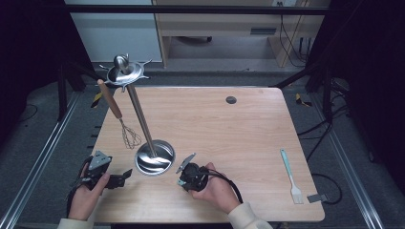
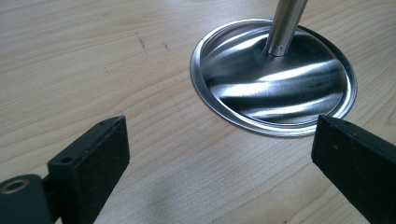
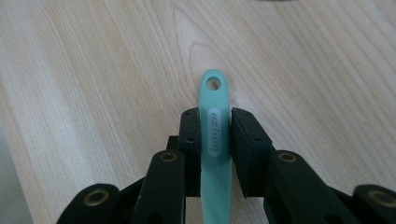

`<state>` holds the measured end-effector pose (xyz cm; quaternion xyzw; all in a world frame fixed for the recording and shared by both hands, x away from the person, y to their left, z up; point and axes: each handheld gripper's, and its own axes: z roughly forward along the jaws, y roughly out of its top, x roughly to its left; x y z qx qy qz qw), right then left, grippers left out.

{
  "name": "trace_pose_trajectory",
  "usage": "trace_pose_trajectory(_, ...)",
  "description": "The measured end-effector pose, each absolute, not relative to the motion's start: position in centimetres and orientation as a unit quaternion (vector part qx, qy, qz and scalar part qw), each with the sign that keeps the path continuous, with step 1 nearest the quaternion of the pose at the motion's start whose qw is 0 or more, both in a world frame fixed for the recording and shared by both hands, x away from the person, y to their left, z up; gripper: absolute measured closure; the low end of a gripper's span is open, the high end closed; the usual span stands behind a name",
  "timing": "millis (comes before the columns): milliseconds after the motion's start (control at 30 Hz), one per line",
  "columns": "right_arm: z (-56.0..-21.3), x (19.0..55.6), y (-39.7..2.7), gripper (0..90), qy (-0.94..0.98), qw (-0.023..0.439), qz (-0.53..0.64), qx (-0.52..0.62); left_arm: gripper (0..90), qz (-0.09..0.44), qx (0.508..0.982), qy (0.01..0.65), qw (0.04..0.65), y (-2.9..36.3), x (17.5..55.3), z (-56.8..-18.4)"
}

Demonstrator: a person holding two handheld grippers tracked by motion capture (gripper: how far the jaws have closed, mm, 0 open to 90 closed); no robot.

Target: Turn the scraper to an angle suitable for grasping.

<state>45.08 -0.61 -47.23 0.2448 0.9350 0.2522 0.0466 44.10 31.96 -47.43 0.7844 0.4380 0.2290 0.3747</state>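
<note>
A steel utensil stand rises from a round base (image 1: 154, 160) (image 2: 280, 79) to a hooked top ring (image 1: 125, 74). A wire whisk (image 1: 119, 114) with a wooden handle hangs at the stand's left. My left gripper (image 1: 125, 175) (image 2: 219, 123) stands open just left of the base, nothing between its jaws. In the right gripper view my right gripper (image 3: 215, 114) is shut on a teal handle (image 3: 214, 91) with a hanging hole, its pads against both sides. In the high view the right gripper (image 1: 184, 174) sits just right of the base.
A teal-handled brush (image 1: 290, 175) lies near the table's front right, apart from the right hand. A small dark grommet (image 1: 231, 100) sits at the back of the wooden table (image 1: 229, 129). Dark frame rails run along both sides.
</note>
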Motion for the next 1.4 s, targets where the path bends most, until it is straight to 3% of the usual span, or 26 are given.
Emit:
trace_pose_trajectory(800,-39.2,44.9,-2.4,74.9,0.875,0.058,0.412,0.246,3.9,0.228,0.782,0.439,0.378,32.0,44.1,-47.4)
trace_pose_trajectory(1400,-34.4,44.8,0.3,74.8,0.843,0.112,0.470,0.237,3.9,0.230,0.781,0.439,0.380,32.1,44.1,-47.3)
